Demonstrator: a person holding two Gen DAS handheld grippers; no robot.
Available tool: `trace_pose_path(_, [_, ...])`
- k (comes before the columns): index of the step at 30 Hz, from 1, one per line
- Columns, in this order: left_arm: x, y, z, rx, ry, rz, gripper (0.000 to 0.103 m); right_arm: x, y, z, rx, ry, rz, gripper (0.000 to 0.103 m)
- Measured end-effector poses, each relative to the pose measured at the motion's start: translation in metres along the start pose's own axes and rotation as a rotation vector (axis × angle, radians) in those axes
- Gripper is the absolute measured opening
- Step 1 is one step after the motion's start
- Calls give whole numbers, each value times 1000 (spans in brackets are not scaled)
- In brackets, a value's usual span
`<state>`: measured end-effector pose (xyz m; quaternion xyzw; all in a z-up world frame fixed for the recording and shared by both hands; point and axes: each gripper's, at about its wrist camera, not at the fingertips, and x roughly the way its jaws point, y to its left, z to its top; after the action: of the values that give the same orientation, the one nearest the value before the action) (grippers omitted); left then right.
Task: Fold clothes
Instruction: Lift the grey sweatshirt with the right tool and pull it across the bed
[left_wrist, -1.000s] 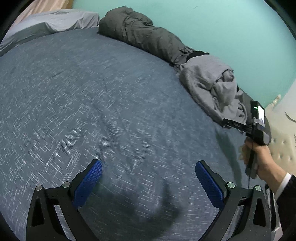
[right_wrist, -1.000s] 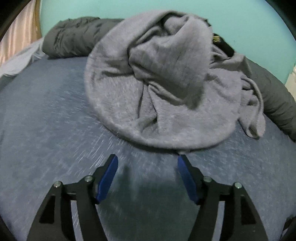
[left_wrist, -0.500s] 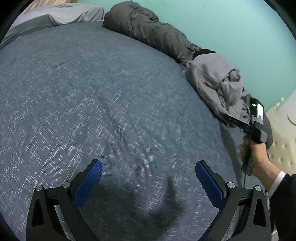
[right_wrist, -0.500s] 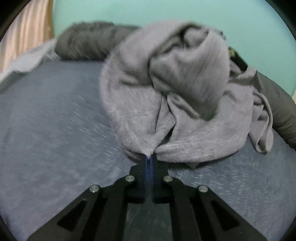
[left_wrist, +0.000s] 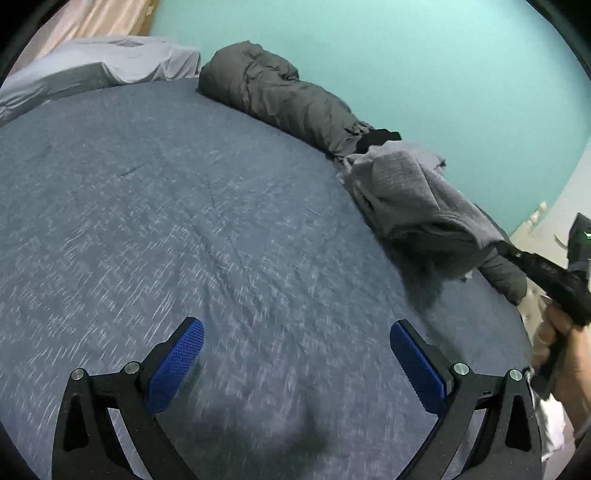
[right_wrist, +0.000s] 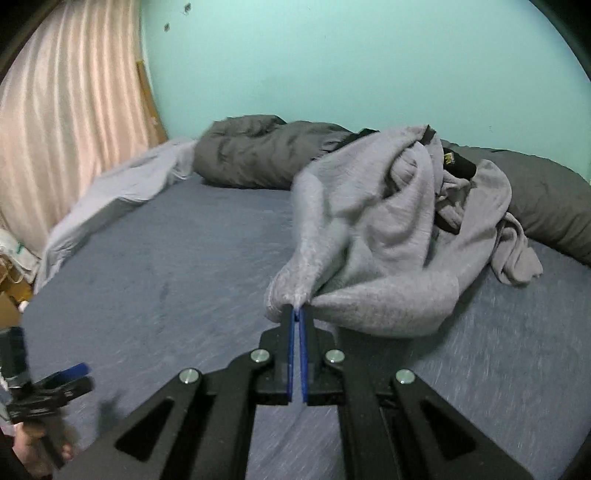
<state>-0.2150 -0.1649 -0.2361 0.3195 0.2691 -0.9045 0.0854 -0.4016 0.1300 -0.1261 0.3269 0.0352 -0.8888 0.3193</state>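
Observation:
A crumpled light grey garment (right_wrist: 388, 236) lies heaped on the blue bed sheet (right_wrist: 166, 277) near the far wall. My right gripper (right_wrist: 296, 314) is shut on the garment's near edge and lifts it off the sheet. In the left wrist view the same grey garment (left_wrist: 406, 192) stretches toward the right gripper (left_wrist: 506, 248) at the right edge. My left gripper (left_wrist: 295, 350) hovers open over bare sheet (left_wrist: 166, 221), well left of the garment, nothing between its blue pads. It shows again at the right wrist view's lower left, left gripper (right_wrist: 64, 376).
A dark grey rolled duvet (left_wrist: 280, 99) runs along the teal wall behind the garment. A pale grey pillow (left_wrist: 99, 70) lies at the bed's far left. Pink curtains (right_wrist: 70, 118) hang left. A person's hand (left_wrist: 569, 354) holds the right gripper's handle.
My right gripper closed on the garment's edge and has pulled it up and toward me, stretching the cloth. The left gripper stayed open over the sheet.

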Motion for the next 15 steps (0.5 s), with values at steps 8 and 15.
trace_pose_path(8, [-41, 5, -27, -11, 19, -15, 103, -82, 33, -57, 69, -18, 92, 2])
trace_pose_path(15, [-72, 8, -47, 23, 17, -22, 103, -149, 62, -86, 63, -95, 160, 0])
